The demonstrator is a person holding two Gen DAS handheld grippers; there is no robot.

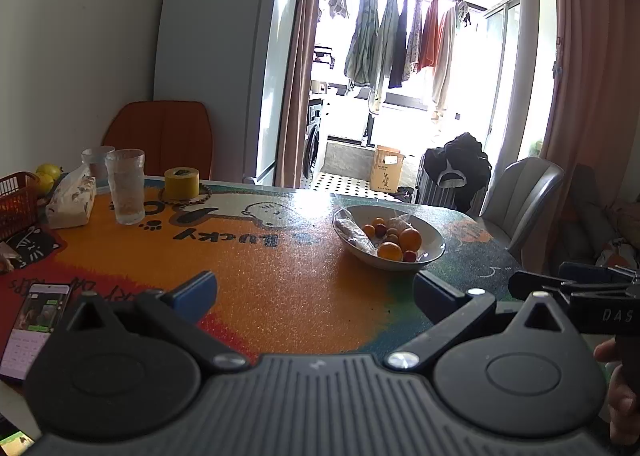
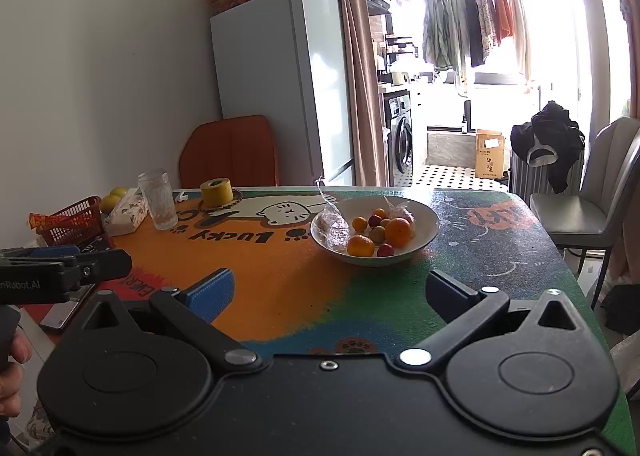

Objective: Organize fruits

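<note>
The fruits lie in a white bowl that stands on the colourful surface, on the far right part of it, well apart from both tools. In the bowl I see a big orange, a smaller orange nearer to the camera, and some small red and yellowish round fruits around them. Two clear plastic bags also lie inside; what they hold I cannot make out.

The left tool is held wide apart and grips nothing. The right tool is the same, spread wide and empty, above the near part of the surface.

I judge the oranges to be firm and rather light, with a slightly rough skin, so they should take a side grip across the middle well. The small fruits look smooth and may roll or slip out; they probably need a gentle closing, because they can bruise. The bags are soft and slippery; the twisted top seems the best place to hold. The bowl looks like ceramic, so it is heavy and fragile.

At the far left stand a red basket and yellow fruits behind it, partly hidden by a tissue pack. How many yellow fruits there are I cannot tell. The fruits low in the bowl are covered by the others.
</note>
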